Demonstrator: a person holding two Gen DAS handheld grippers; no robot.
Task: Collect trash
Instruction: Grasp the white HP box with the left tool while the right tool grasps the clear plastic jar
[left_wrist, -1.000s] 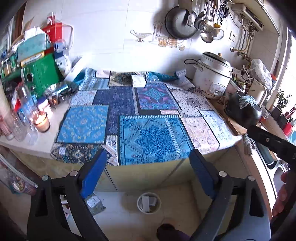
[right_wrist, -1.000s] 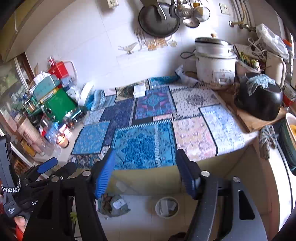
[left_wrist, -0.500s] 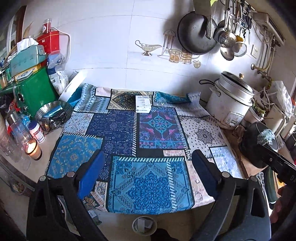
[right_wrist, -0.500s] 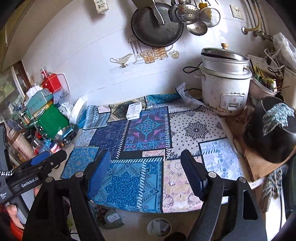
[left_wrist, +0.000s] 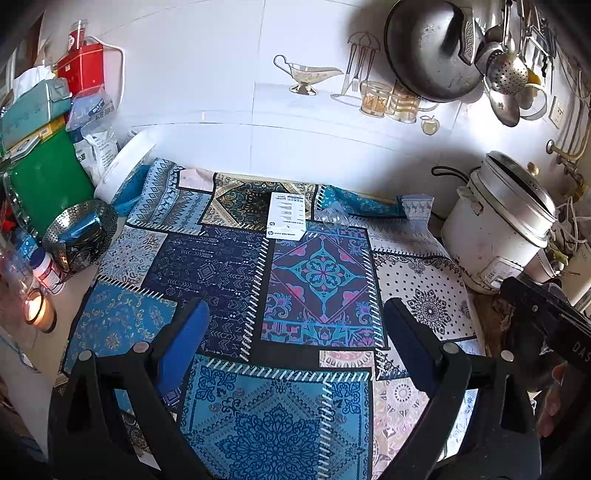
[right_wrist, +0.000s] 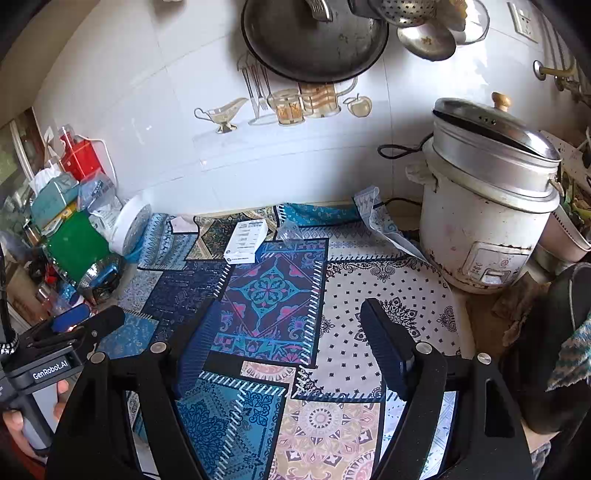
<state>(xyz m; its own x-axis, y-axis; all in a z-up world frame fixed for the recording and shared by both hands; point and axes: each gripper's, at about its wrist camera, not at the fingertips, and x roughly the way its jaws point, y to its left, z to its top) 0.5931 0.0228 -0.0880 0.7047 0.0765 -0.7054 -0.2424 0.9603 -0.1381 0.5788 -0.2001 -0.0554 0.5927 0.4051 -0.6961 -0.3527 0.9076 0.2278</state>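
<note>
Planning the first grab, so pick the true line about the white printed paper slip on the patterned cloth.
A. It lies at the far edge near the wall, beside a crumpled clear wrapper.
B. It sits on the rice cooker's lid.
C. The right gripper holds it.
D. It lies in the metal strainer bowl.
A: the white slip lies flat at the far edge of the cloth, the clear wrapper just beside it; both grippers are empty.

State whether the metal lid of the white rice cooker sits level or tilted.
Tilted. The metal lid of the white rice cooker is raised on one side, leaving a dark gap under its left edge in the right wrist view.
</note>
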